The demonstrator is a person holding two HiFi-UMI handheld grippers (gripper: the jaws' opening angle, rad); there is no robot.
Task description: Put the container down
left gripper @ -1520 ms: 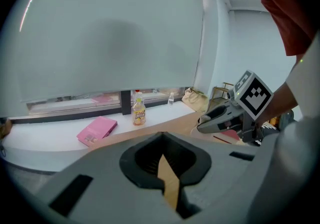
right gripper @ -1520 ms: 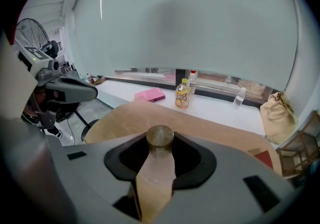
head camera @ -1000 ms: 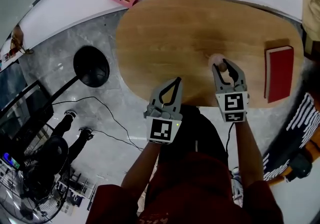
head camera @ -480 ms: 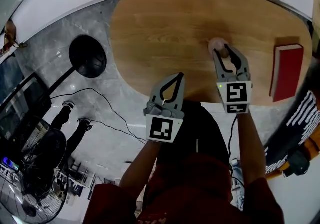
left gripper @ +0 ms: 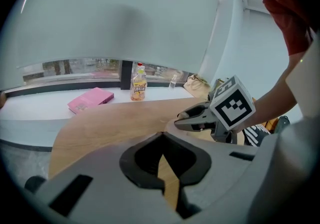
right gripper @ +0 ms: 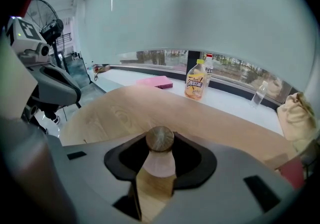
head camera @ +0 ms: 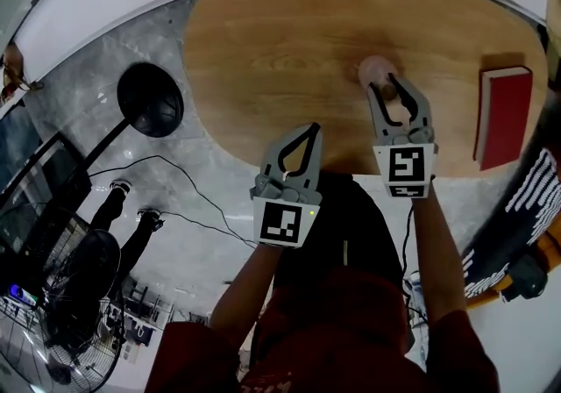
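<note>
The right gripper [head camera: 388, 82] is clenched on the container [right gripper: 161, 162], a small jar with a pale pink, frosted-looking body and a round, wood-grained stopper [right gripper: 160, 139]; its dark inner pads press the body from both sides just beneath the stopper, which stands above them; the container is upright over the near right part of the tabletop [head camera: 289, 40], a smooth oval slab of light wood with a fine straight grain; whether its base touches the wood cannot be told; the left gripper [head camera: 312, 131] has its grey, curved fingers brought together at the tips, with nothing between them, only a sliver of wood showing through the hollow they enclose; it hangs at the near edge of the tabletop, well apart from the container; a red hardback book [head camera: 501, 115] lies flat at the right end of the tabletop, also well apart from the container; beyond the far edge runs a white ledge [left gripper: 45, 105], on which lie a flat pink book [left gripper: 91, 99] and, upright, a juice bottle [right gripper: 196, 84] with a yellow label; a small clear bottle [right gripper: 258, 93] and a crumpled beige bag [right gripper: 297, 113] sit further along; below lies a grey marbled floor [head camera: 114, 49] with a round black base [head camera: 151, 100] on it.
</note>
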